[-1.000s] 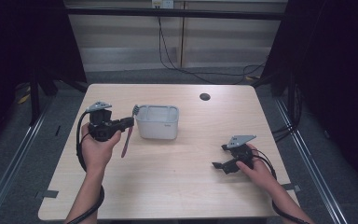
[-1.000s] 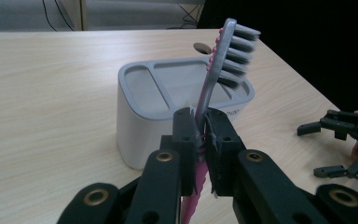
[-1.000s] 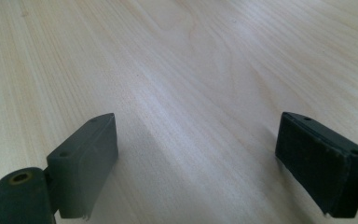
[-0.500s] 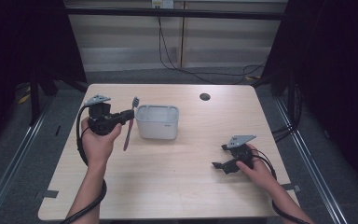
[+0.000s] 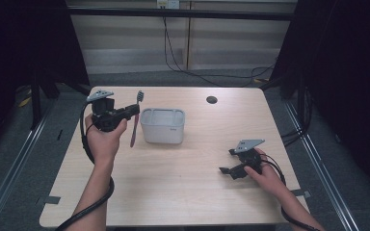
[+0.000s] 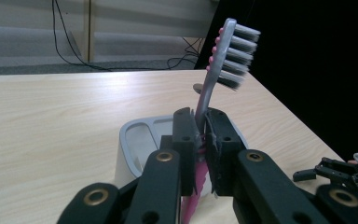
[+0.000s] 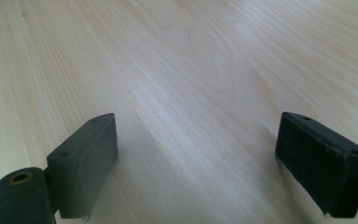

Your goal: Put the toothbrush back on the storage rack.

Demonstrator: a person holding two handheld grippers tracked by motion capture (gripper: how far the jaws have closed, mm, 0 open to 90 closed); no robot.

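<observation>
Over the left side of the table (image 5: 183,192), we held our left gripper (image 5: 134,111) clamped on a toothbrush (image 5: 135,120), its jaws pinching the pink handle. We kept the brush upright above the tabletop, bristles (image 6: 240,56) uppermost, just beside the left wall of a white tub (image 5: 163,126). Farther right, we rested our right gripper (image 5: 229,168) low on the wood near the front edge, its jaws wide apart with bare table between them, well apart from the tub.

Pink-handled toothbrush (image 5: 135,118) upright just left of white plastic tub (image 5: 162,125); tub mid pale wooden surface (image 5: 183,187); small black disc (image 5: 211,99) behind-right.
</observation>
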